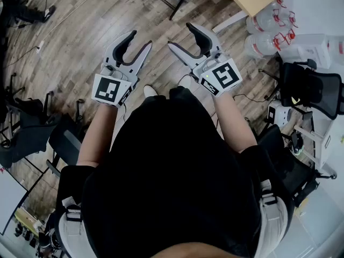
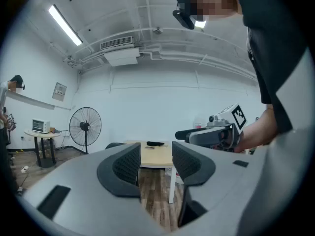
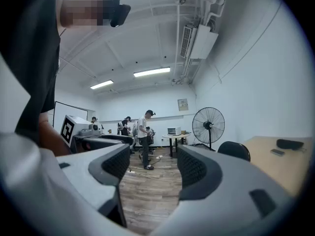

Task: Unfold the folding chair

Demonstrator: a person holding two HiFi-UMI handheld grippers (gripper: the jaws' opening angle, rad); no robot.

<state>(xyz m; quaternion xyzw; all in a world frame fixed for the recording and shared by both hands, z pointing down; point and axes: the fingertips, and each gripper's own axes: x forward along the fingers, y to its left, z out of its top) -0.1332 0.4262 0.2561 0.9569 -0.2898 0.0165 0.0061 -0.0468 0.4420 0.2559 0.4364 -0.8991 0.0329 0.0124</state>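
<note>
Now left hand-held gripper (image 1: 140, 40) spread, empty; right hand-held gripper (image 1: 181, 35) wider, empty.

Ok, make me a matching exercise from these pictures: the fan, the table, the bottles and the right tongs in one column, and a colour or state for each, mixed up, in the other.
Things:
1. fan
2. table
3. bottles
4. right tongs

Colour or state:
A. open, nothing between them
B. black
C. clear plastic
D. light wood

Pairs: 1-B, 2-D, 3-C, 4-A
</note>
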